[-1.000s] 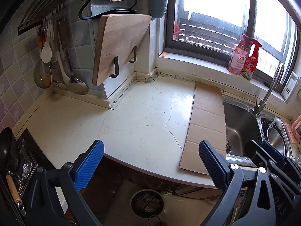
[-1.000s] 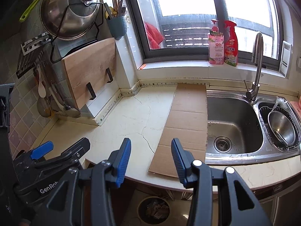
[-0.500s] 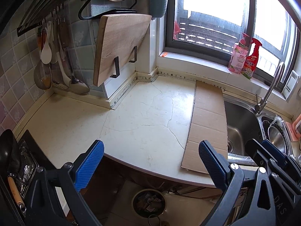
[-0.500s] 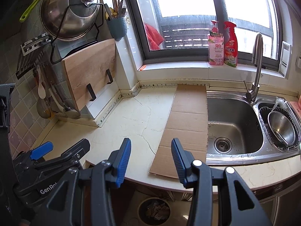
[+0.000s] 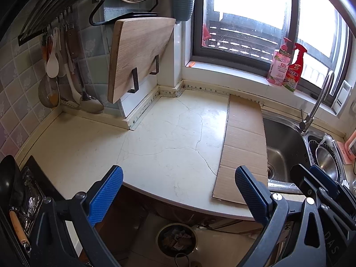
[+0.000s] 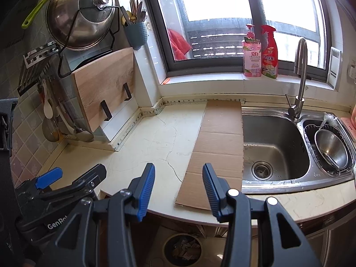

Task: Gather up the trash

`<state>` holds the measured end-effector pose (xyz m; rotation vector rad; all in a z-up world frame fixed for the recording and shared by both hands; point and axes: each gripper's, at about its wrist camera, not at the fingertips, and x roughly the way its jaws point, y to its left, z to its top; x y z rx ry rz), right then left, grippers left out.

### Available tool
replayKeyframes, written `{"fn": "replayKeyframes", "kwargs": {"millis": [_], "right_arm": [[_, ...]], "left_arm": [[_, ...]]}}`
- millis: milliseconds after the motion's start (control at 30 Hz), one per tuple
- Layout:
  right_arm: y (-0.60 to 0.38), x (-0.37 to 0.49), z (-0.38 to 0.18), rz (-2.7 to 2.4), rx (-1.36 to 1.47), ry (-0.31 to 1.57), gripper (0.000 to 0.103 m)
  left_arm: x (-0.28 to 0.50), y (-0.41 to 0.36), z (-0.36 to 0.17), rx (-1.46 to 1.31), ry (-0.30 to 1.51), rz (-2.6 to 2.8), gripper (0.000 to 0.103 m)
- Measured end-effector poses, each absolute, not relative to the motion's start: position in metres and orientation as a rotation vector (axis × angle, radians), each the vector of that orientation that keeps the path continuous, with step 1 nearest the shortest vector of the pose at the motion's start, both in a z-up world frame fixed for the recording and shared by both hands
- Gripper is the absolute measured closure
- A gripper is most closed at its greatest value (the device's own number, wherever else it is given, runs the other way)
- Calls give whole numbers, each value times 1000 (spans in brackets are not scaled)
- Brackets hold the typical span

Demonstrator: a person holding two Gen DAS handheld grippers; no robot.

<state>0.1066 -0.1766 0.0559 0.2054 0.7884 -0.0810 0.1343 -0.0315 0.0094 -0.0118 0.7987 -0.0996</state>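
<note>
Blue pads of the right gripper (image 6: pixel 178 183) are standing apart with nothing between them, and the left gripper (image 5: pixel 178 197) is also standing wide and is holding nothing. Both are hanging over the rounded front edge of the counter (image 6: pixel 142 151), tilting down. Just ahead of the right gripper, a long strip of cardboard (image 6: pixel 219 146) is lying flat, running away toward the window, with its right edge going over the rim of the sink (image 6: pixel 278 146). I am judging this strip to be the trash, since nothing else loose is showing on the counter. Below the grippers, on the floor, a round bin (image 6: pixel 182 250) is already holding scraps.

The risk, I think, is lying in the flatness: the fingers may be scraping the cracked stone without getting under the sheet. If only the near end is pinched, the long strip may be bending and sliding into the sink, or sweeping against the tap (image 6: pixel 299 75). It is also looking longer than the bin is wide.
</note>
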Motion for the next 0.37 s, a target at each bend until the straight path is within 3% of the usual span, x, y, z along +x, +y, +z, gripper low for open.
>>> {"fn": "replayKeyframes", "kwargs": {"millis": [367], "right_arm": [[-177,103,56,-92,205,786,58]], "left_arm": [[137,-30,8,-3,803,-109,3]]}}
